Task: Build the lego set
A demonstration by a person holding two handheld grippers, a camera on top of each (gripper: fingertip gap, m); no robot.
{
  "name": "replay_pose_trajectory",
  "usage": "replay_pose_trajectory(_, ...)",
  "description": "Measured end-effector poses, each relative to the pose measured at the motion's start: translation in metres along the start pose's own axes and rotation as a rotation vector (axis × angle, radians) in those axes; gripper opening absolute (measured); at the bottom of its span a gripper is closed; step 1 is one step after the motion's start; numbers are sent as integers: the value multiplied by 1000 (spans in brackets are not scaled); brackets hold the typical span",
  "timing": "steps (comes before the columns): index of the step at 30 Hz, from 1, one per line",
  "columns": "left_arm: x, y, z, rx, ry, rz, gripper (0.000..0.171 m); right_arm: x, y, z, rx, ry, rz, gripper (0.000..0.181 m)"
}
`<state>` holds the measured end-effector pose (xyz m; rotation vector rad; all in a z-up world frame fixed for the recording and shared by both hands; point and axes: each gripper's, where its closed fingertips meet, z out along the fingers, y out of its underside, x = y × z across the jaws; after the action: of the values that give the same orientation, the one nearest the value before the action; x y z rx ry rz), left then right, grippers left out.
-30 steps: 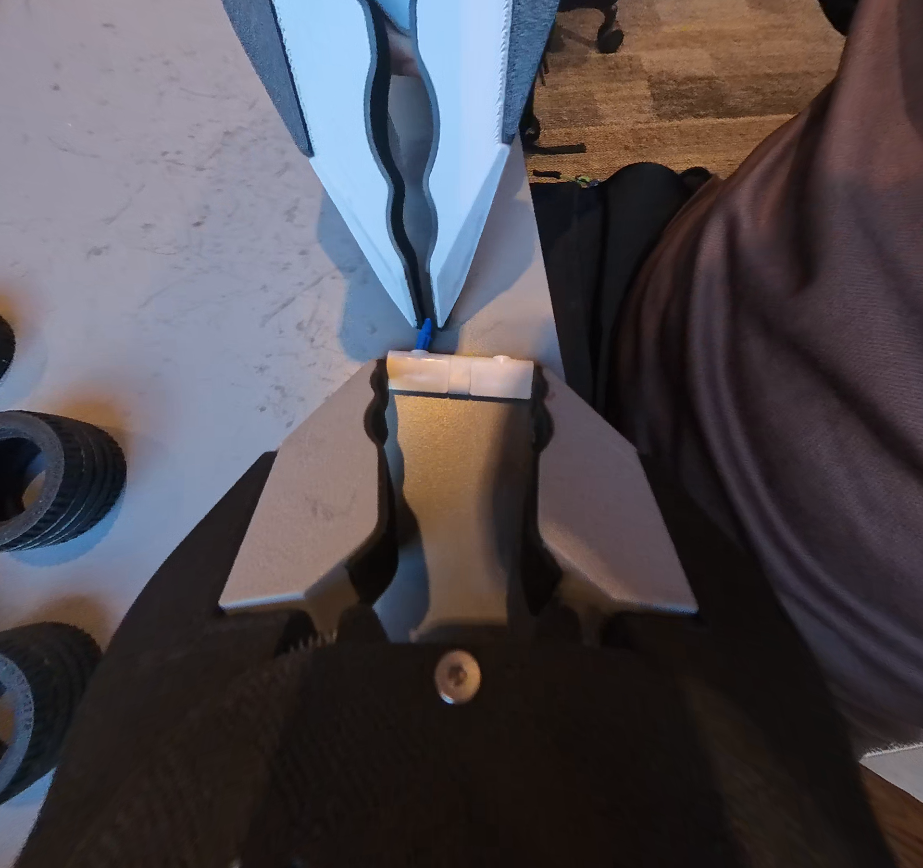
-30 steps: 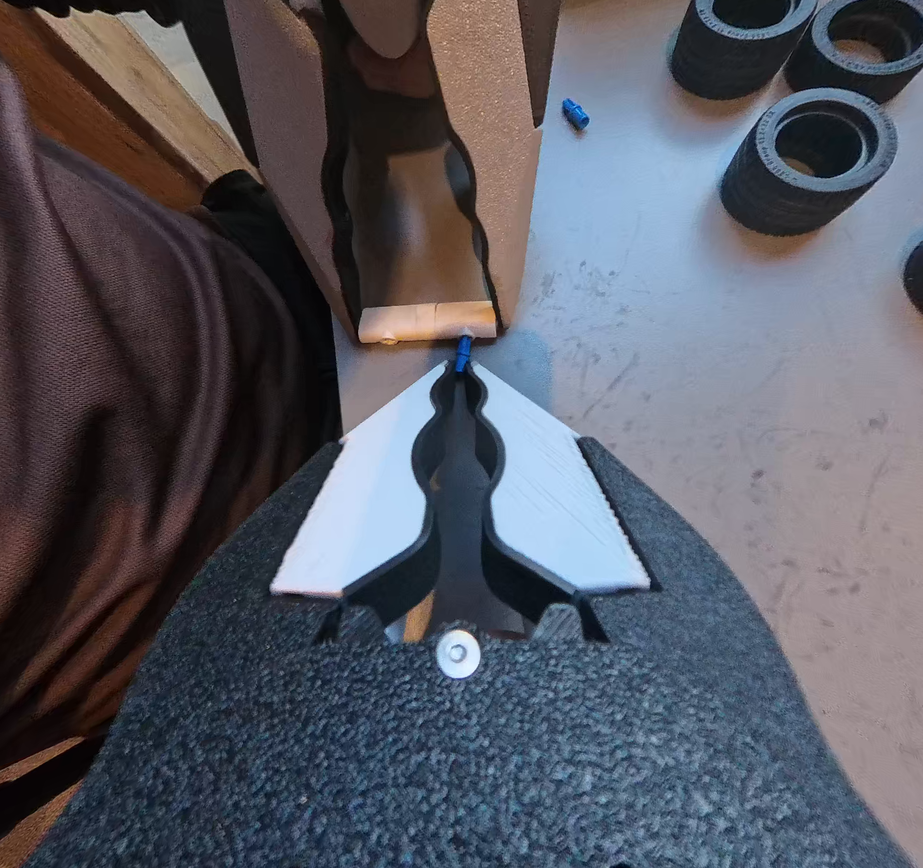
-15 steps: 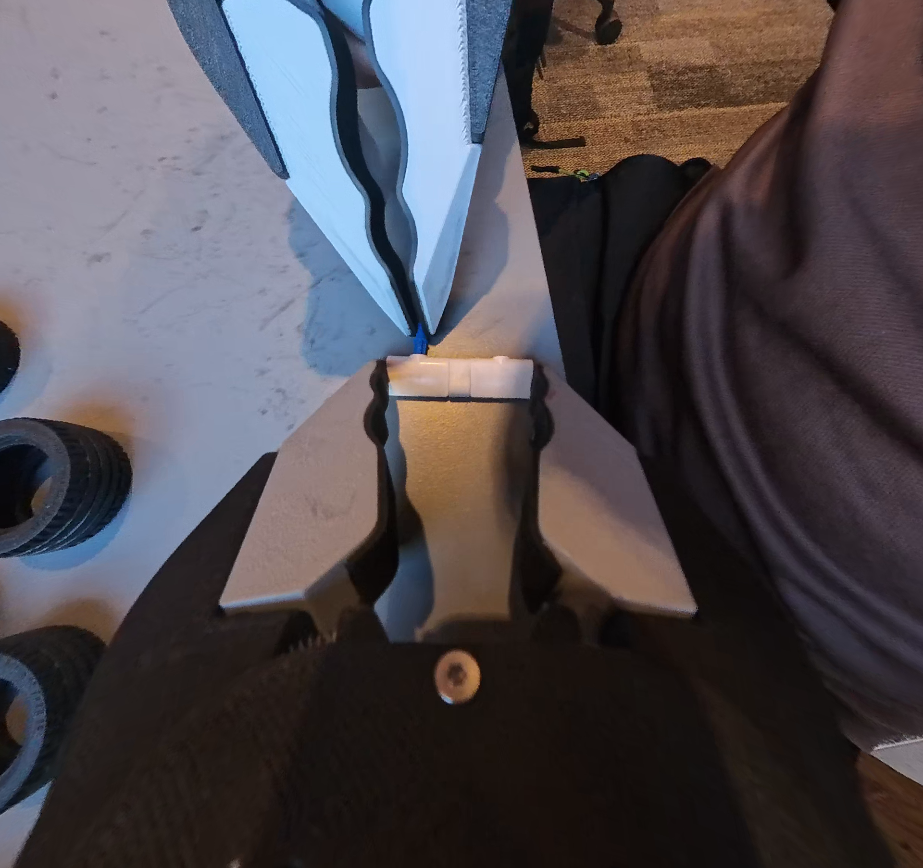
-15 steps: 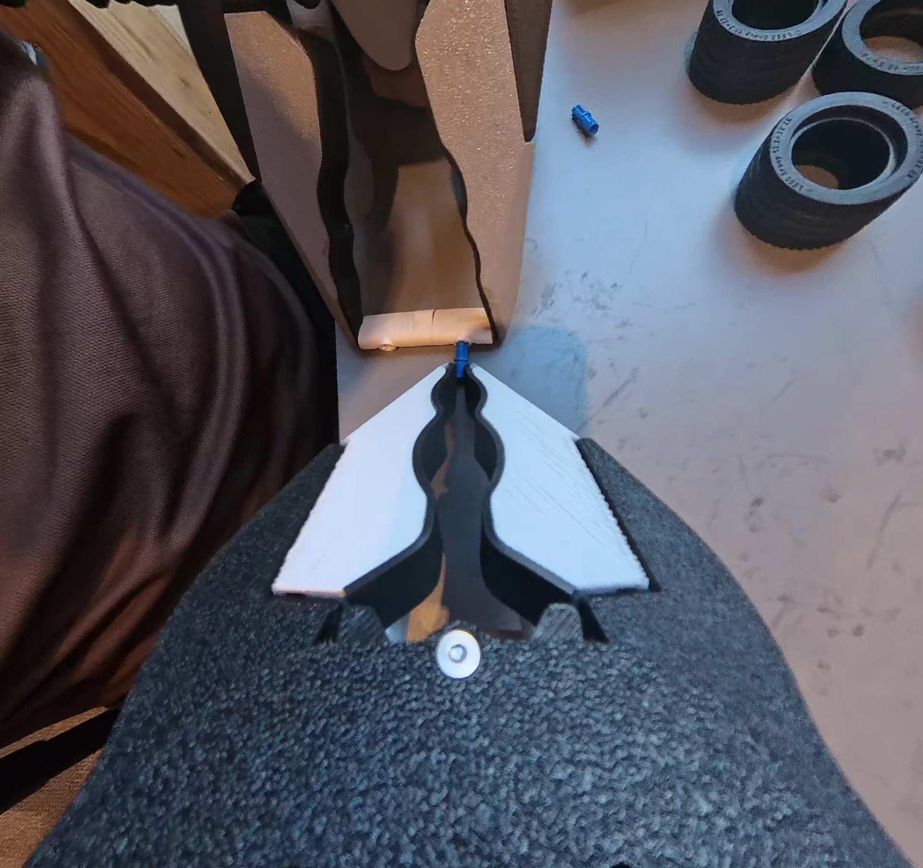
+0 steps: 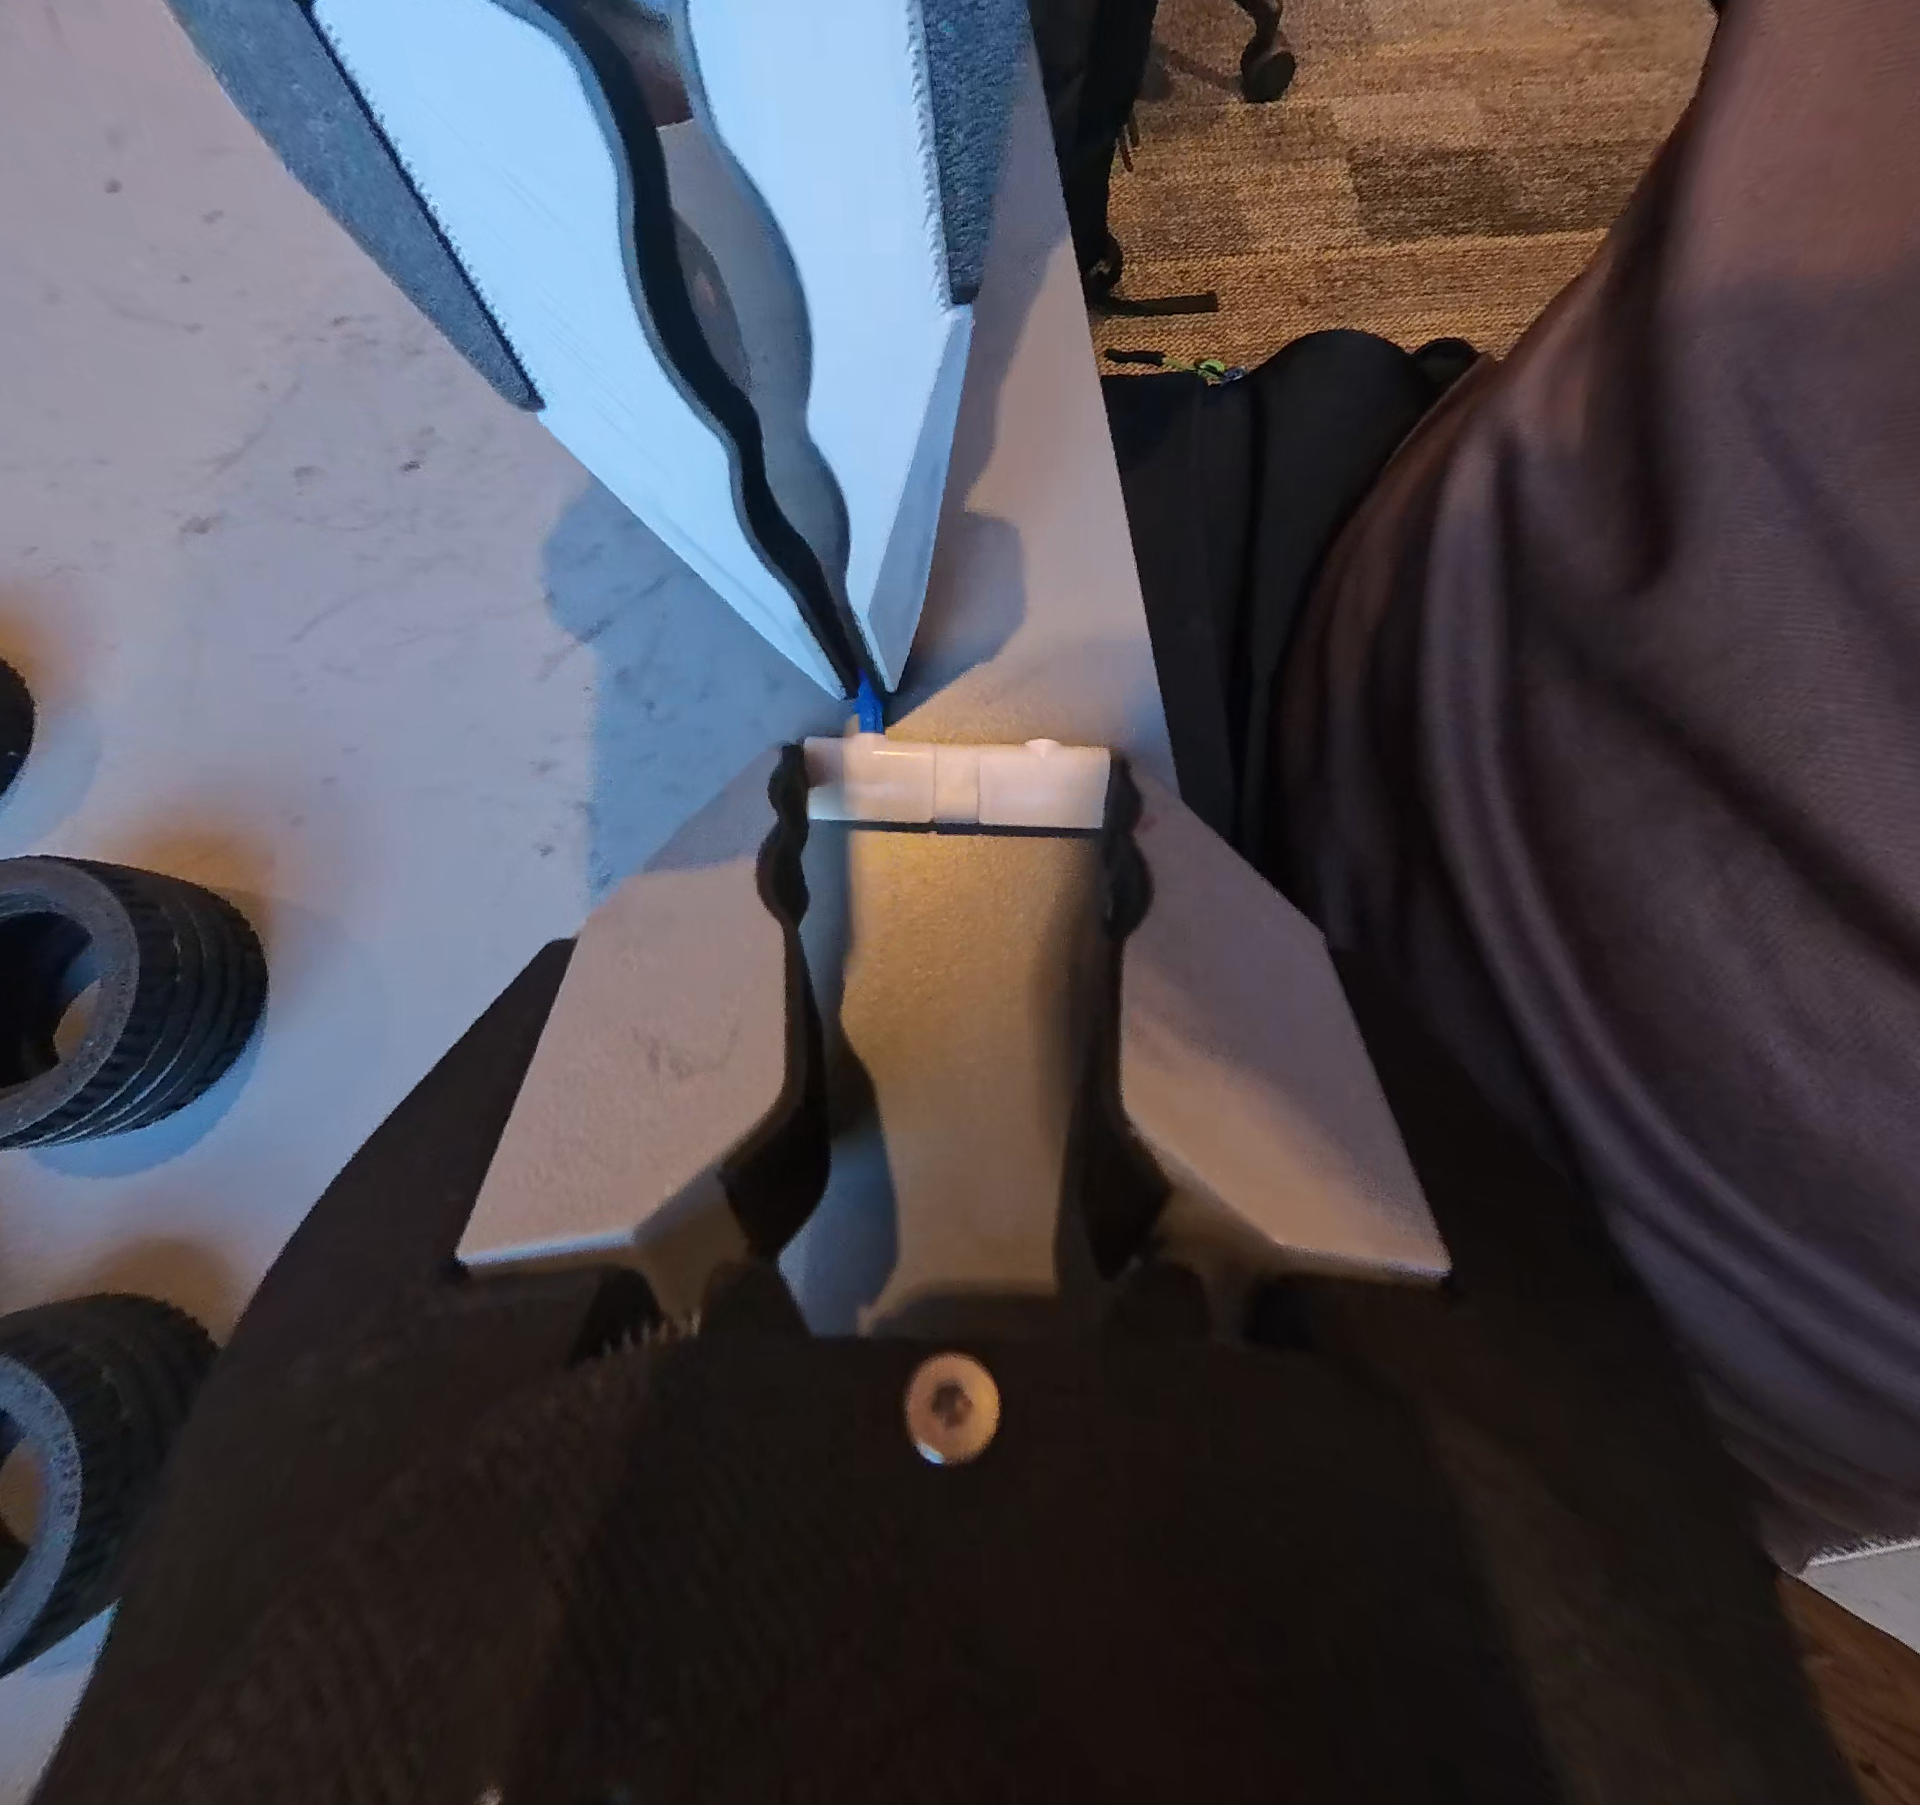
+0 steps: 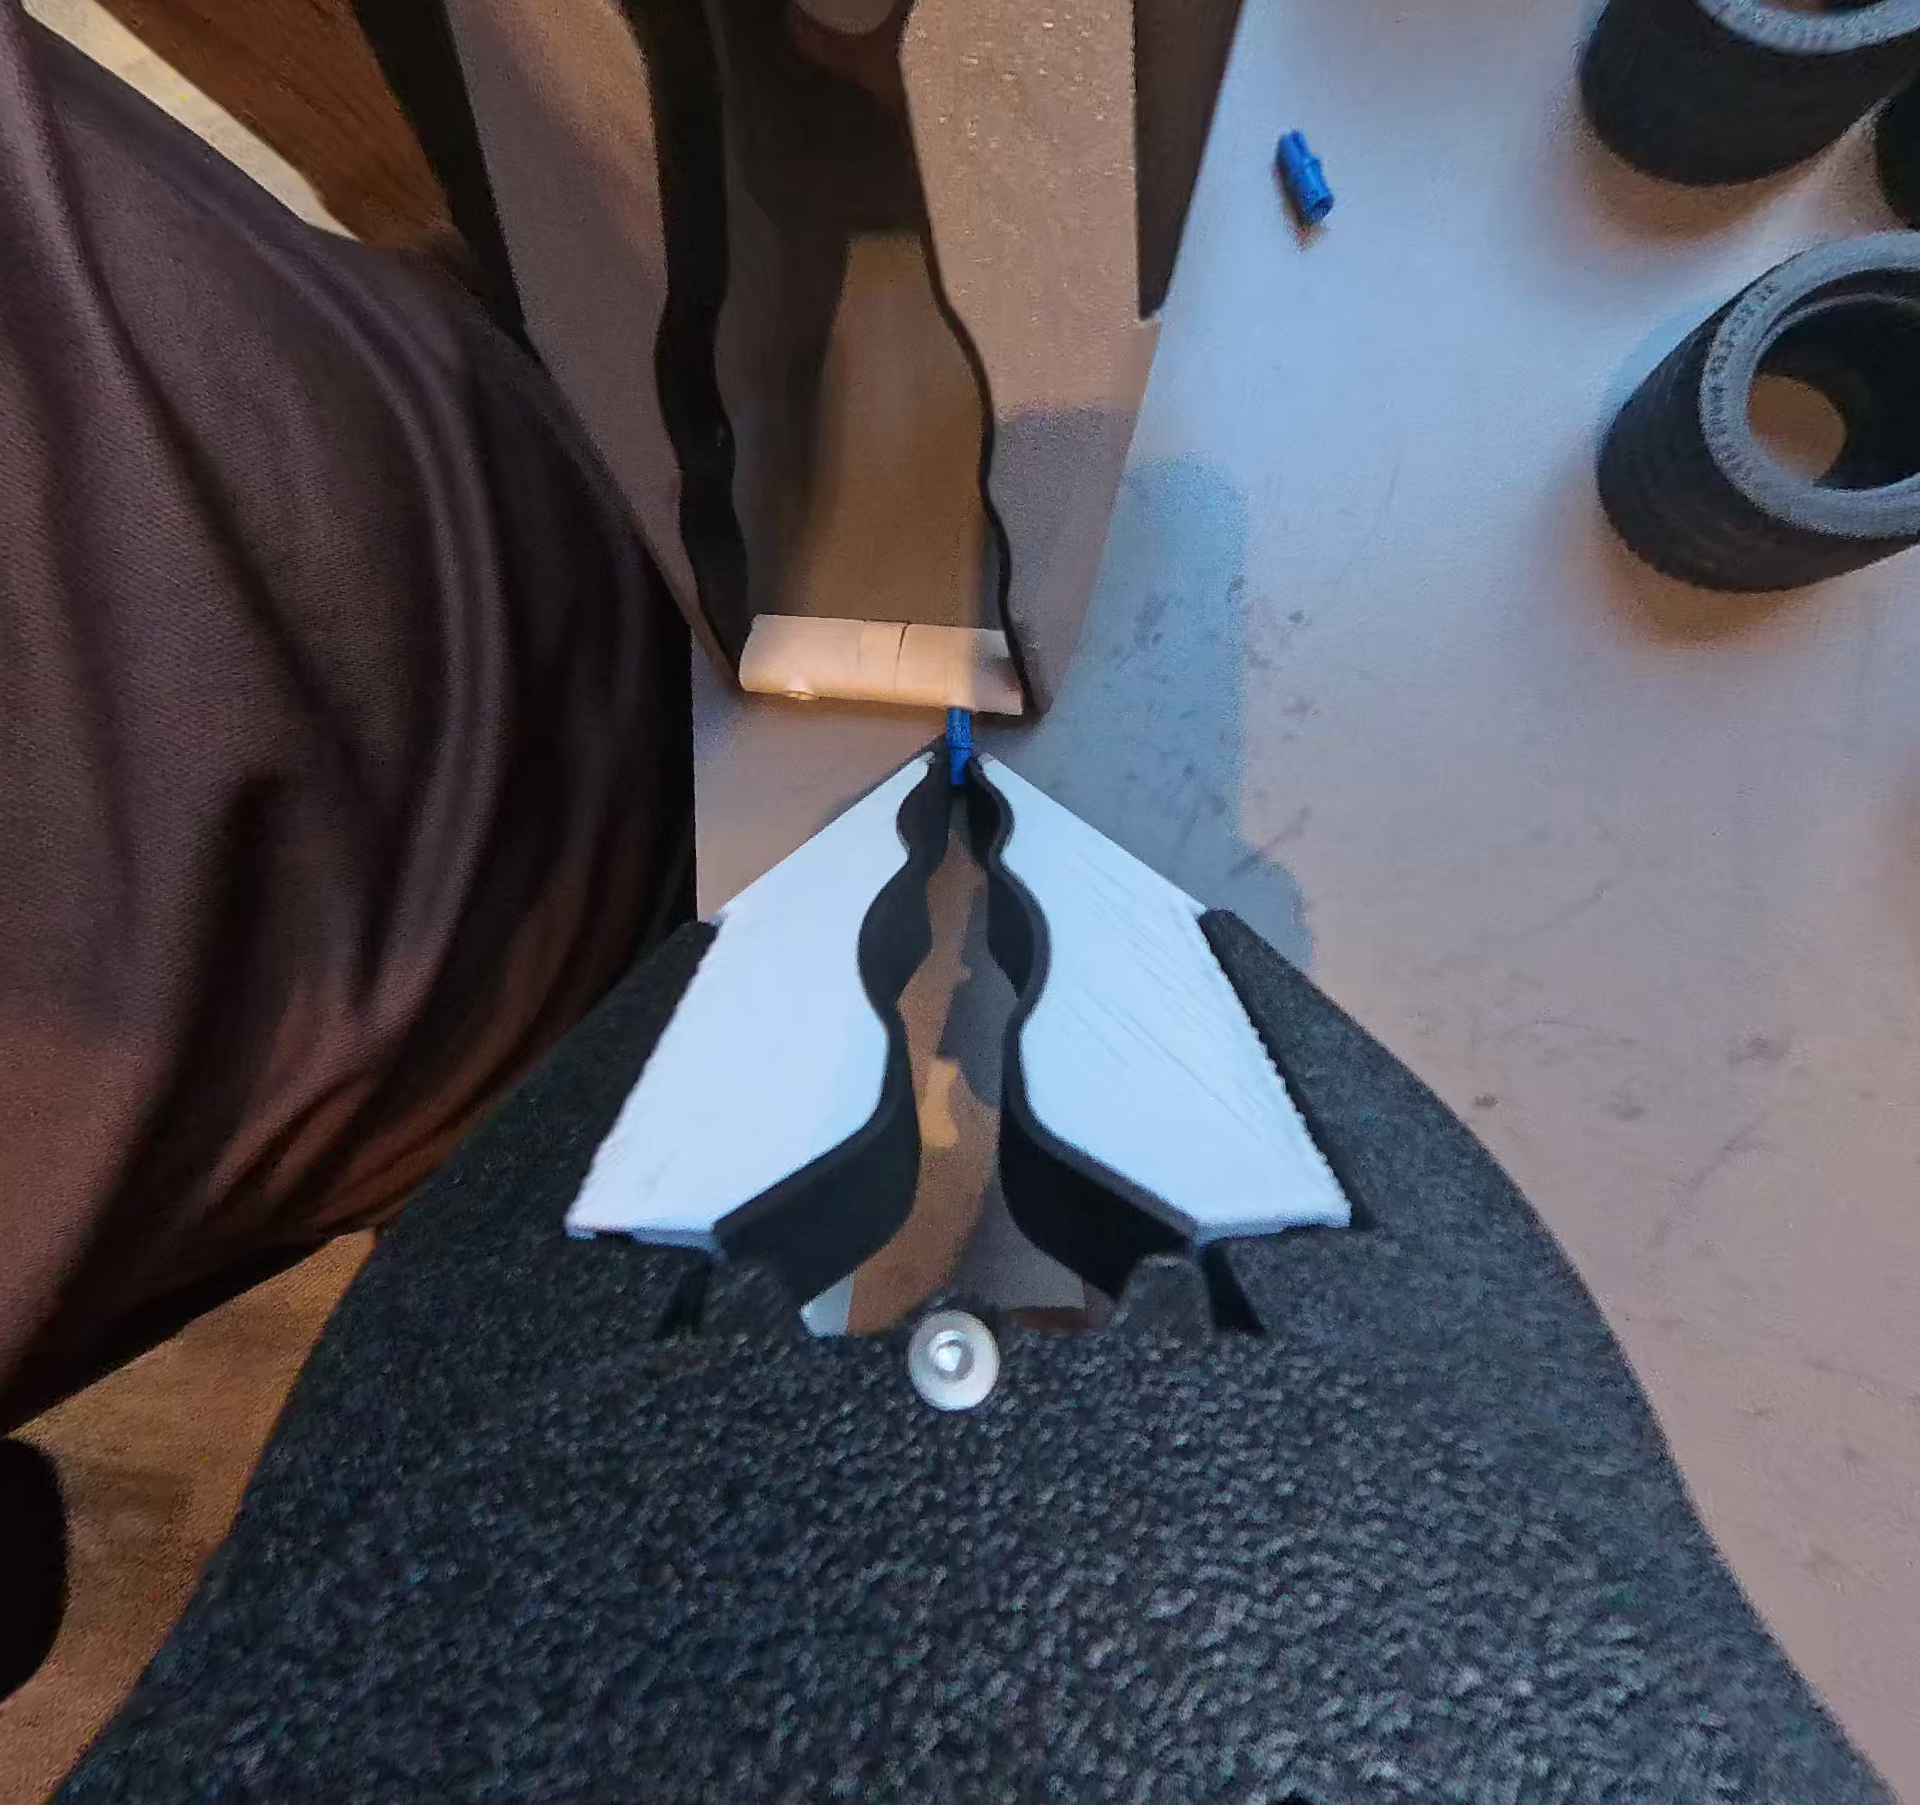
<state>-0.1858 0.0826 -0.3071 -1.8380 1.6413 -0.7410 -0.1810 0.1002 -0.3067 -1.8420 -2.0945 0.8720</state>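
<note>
Left tongs [image 5: 951, 794] clamp a white brick [image 5: 951, 781]; right tongs [image 6: 954, 763] pinch a blue pin [image 6: 955, 732] against it.

Centre frame: my left gripper [image 5: 951, 787] clamped a white lego beam [image 5: 954, 785] across its tips. Above it, my right gripper [image 5: 860, 690] pinched a blue pin [image 5: 865, 713], touching the beam's left end. Left edge: black tyres [image 5: 125, 997] on the table [image 5: 260, 529].

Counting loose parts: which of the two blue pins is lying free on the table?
The blue pin near the black tyres lies free; the other blue pin is pinched in the right tongs, against the white piece.
</note>
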Motion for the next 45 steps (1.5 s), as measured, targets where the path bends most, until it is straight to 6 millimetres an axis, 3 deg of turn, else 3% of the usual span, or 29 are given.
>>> replay_pose_trajectory(7, 0, -1, 0, -2, -17, -2, 56, 0, -3, 1, 55, -41, 87, 1)
replay_pose_trajectory(18, -2, 0, 0, -1, -28, -8, 56, 2, -8, 4, 96, -2, 44, 1)
replay_pose_trajectory(32, -3, 1, -1, 0, -21, -10, 57, 5, -9, 6, 9, 157, -341, 2)
replay_pose_trajectory(45, 6, -1, 1, -13, 111, 142, 57, 0, 5, -4, 198, 126, -137, 24)
